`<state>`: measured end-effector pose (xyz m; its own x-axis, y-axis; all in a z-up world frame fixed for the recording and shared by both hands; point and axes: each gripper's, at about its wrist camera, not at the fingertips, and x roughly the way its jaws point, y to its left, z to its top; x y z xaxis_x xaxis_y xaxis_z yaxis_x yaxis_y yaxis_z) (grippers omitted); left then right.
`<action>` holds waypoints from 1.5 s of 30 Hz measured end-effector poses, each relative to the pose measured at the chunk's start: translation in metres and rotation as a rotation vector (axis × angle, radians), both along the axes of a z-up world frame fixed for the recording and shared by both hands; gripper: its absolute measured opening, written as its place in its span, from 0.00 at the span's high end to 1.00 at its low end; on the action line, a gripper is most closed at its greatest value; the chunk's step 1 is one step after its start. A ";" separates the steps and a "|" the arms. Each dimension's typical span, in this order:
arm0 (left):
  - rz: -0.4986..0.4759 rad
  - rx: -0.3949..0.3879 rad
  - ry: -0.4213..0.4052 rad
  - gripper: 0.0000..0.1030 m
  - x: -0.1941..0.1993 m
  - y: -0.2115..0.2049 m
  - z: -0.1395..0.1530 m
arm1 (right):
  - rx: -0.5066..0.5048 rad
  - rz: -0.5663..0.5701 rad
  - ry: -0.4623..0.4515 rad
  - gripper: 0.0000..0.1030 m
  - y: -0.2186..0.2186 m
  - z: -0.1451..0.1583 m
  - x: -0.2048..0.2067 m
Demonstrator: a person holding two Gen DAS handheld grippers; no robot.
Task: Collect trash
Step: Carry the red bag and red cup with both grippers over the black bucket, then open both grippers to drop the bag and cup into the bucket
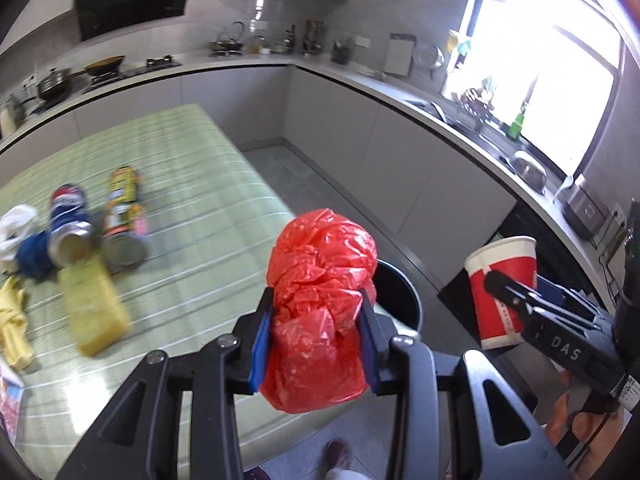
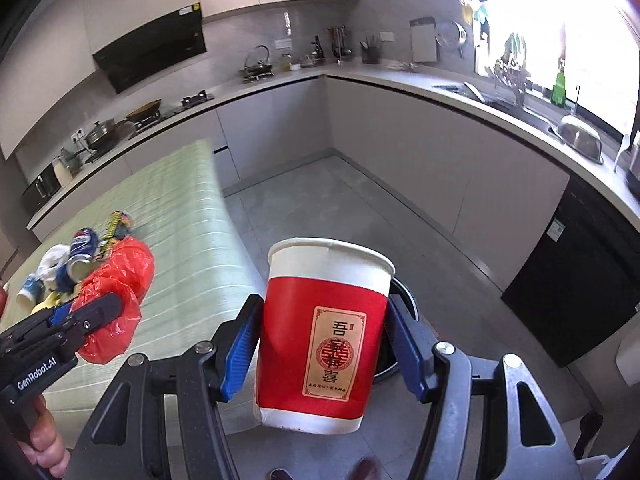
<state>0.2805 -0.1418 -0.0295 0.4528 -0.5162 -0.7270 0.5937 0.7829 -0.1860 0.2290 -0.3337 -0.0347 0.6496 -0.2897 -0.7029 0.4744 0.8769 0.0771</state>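
Note:
My left gripper [image 1: 316, 332] is shut on a crumpled red plastic bag [image 1: 320, 280], held above the table's near right edge, just left of a black trash bin [image 1: 400, 300] on the floor. My right gripper [image 2: 322, 336] is shut on a red and white paper cup [image 2: 324, 320], upright and held over the bin [image 2: 404, 304]. The cup also shows in the left wrist view [image 1: 496, 280], the bag in the right wrist view [image 2: 120, 284]. A blue can [image 1: 68, 228], a yellow tube can [image 1: 122, 216] and a yellow block [image 1: 94, 308] lie on the green table [image 1: 192, 184].
A white bag [image 1: 16, 228], a blue wad [image 1: 34, 254] and a yellow cloth [image 1: 14, 320] lie at the table's left. A grey kitchen counter [image 1: 360, 80] with cookware wraps the room. A black appliance [image 2: 576, 288] stands right of the bin. Grey floor lies beyond the table.

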 end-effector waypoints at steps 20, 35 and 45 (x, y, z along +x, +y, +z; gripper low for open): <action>0.197 0.165 0.199 0.53 0.034 -0.160 -0.094 | 0.162 0.323 0.190 0.37 -0.152 -0.112 0.096; 0.314 0.185 0.101 0.29 0.041 -0.141 -0.062 | 0.131 0.333 0.150 0.24 -0.167 -0.111 0.116; 0.301 0.124 0.048 0.28 0.032 -0.121 -0.017 | 0.084 0.290 0.090 0.24 -0.138 -0.064 0.101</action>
